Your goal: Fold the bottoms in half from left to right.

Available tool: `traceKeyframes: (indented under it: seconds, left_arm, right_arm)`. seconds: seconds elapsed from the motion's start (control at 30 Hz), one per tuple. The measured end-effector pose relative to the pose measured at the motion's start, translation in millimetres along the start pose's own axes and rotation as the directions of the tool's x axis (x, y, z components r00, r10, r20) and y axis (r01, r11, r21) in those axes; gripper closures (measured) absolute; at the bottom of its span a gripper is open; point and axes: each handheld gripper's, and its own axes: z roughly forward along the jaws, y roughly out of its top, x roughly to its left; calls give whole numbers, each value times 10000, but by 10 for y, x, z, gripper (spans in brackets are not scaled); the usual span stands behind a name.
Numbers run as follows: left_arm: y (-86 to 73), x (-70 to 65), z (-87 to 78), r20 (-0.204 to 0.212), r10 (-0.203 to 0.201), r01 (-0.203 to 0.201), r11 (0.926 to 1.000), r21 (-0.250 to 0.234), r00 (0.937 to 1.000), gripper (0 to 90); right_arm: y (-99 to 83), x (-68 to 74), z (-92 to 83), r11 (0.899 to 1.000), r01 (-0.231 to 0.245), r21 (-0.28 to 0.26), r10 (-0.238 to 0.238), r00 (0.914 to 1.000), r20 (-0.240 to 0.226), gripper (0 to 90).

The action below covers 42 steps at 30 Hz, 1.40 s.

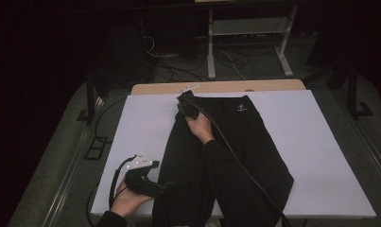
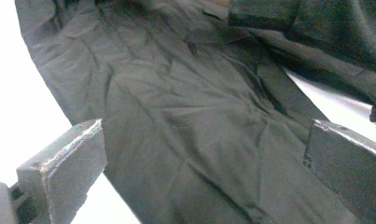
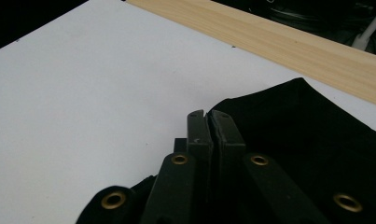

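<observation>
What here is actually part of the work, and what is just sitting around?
Part of the work:
black trousers
right gripper, shut at the trousers' top corner
left gripper, open beside a trouser leg
white board

Just around:
metal stand
floor cables

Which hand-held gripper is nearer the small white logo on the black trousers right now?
Right. The right hand-held gripper is shut on the waistband corner of the black trousers, beside the white logo. The left hand-held gripper is open at the near leg end, far from it.
</observation>
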Motion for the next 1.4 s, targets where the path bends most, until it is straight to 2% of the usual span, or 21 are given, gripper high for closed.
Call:
traceKeyframes:
  seconds: [0.23,0.27,0.33,0.5,0.77,0.93,1.1,1.3,1.4]
  left_arm:
    - [-42,13,-72,-64,-224,225,9996,155,9997,0]
    - [-63,6,-77,72,-472,470,9987,213,9989,0]
    - [-77,-11,-81,156,-561,555,9978,368,9983,0]
    - [-88,-38,-106,188,-429,418,9976,553,9989,0]
    - [-166,-39,-144,302,-648,627,9959,654,9974,0]
    - [-222,-47,-160,278,-400,366,9929,1128,9988,0]
    - [-250,-41,-187,332,-239,192,9906,1357,9992,0]
    - [-288,-43,-195,559,-99,2,9854,1705,9984,0]
    - [-313,-43,-198,763,-3,-151,9795,2009,9971,0]
  right_arm:
    - [4,8,-43,9997,65,-219,-66,10000,-41,854]
    - [9,9,-59,9997,82,-242,-82,10000,-27,854]
    - [12,19,-71,9997,93,-247,-92,10000,9,854]
    - [15,46,-95,9994,167,-303,-166,9999,50,855]
    - [13,41,-123,9995,194,-245,-192,9998,83,854]
    - [19,20,-141,9995,125,-295,-122,9999,106,854]
    - [15,18,-141,9995,130,-286,-127,9998,127,854]
    - [10,20,-134,9996,99,-266,-95,9998,148,854]
    - [14,15,-141,9996,105,-276,-101,9999,139,854]
